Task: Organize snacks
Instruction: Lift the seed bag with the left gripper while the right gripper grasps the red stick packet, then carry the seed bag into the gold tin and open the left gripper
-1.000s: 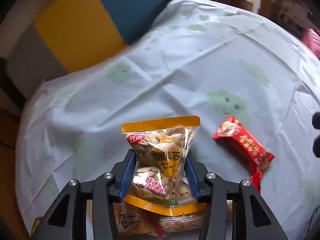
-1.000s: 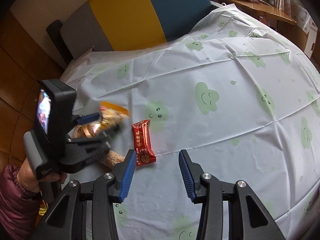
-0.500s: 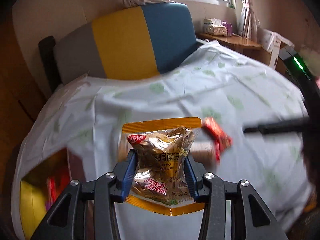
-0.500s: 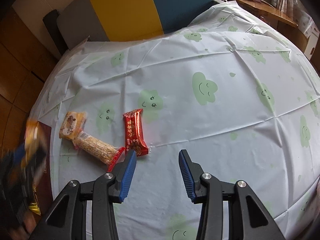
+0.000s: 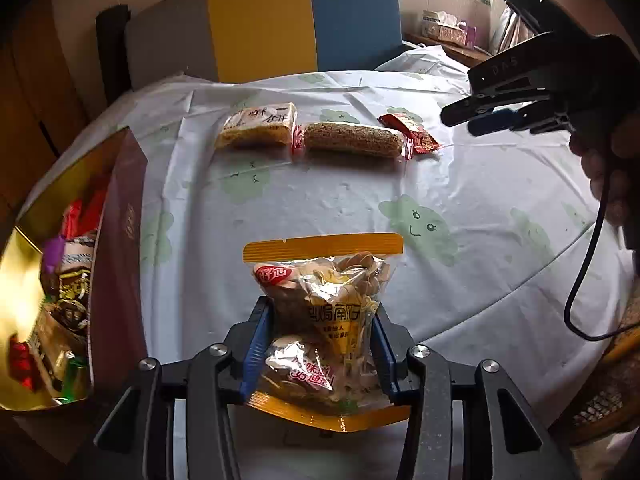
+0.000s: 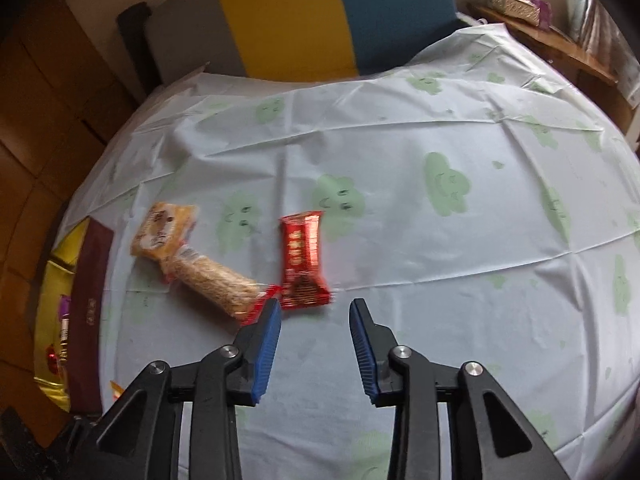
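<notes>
My left gripper [image 5: 320, 316] is shut on a clear seed bag [image 5: 324, 280] with orange seams, held above the near part of the table. A maroon box [image 5: 120, 240] with a gold inside, full of wrapped snacks, stands open at the left. Farther off lie a biscuit pack [image 5: 258, 126], a grain bar [image 5: 352, 140] and a red bar [image 5: 412, 132] in a row. My right gripper [image 6: 316, 307] hovers just short of the red bar [image 6: 301, 260]. Its jaws are closing with nothing between them. The grain bar [image 6: 216, 280] nearly reaches its left finger.
A chair back [image 5: 260, 24] in grey, yellow and blue stands behind the round table with its cloud-print cloth [image 6: 440, 240]. A tissue box [image 5: 444, 28] sits on a wooden ledge at the far right. A person's hand [image 5: 600, 168] and a black cable [image 5: 588, 264] are at the right.
My left gripper has carried the seed bag away from the loose snacks to the near side beside the box. My right gripper's jaws have narrowed, and the left gripper has left its view.
</notes>
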The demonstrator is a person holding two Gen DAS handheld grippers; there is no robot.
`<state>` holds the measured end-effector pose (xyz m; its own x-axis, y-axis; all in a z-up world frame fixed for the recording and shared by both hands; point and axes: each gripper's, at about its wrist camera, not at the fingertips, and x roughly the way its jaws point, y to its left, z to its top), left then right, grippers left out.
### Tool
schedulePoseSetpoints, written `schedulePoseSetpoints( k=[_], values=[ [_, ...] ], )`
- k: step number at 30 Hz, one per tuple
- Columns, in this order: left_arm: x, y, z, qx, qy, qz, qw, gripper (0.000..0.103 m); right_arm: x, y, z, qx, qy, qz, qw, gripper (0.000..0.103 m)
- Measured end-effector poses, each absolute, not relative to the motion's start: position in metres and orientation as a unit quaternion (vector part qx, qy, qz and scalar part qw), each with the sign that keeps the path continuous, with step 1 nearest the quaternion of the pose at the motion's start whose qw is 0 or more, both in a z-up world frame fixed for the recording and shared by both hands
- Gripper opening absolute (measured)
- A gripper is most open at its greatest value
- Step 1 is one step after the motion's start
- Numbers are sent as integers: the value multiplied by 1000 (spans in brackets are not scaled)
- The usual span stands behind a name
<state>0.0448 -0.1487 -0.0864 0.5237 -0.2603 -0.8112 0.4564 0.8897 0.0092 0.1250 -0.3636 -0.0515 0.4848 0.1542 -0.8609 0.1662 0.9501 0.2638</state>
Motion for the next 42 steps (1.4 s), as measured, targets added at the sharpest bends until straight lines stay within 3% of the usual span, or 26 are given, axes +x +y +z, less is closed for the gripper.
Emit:
schedulePoseSetpoints(
  k=[9,14,16,24,31,42],
  values=[
    [44,-139,-90,85,441,-213,867,50,169,-353,-59,174,520,-27,836,36],
    [44,-137,-90,78,443,-213,867,51,191,-345,-77,130,546,-55,826,36],
    [45,-136,-89,77,443,-213,867,51,193,-345,-84,114,555,-61,822,23],
    [45,-135,-91,73,440,-211,870,51,152,-368,-59,87,549,-53,829,23],
    [42,-136,-91,75,437,-207,872,51,101,-357,-80,63,600,7,798,23],
    [39,-138,-87,81,437,-196,874,49,90,-340,-84,-20,588,24,808,26]
  ],
)
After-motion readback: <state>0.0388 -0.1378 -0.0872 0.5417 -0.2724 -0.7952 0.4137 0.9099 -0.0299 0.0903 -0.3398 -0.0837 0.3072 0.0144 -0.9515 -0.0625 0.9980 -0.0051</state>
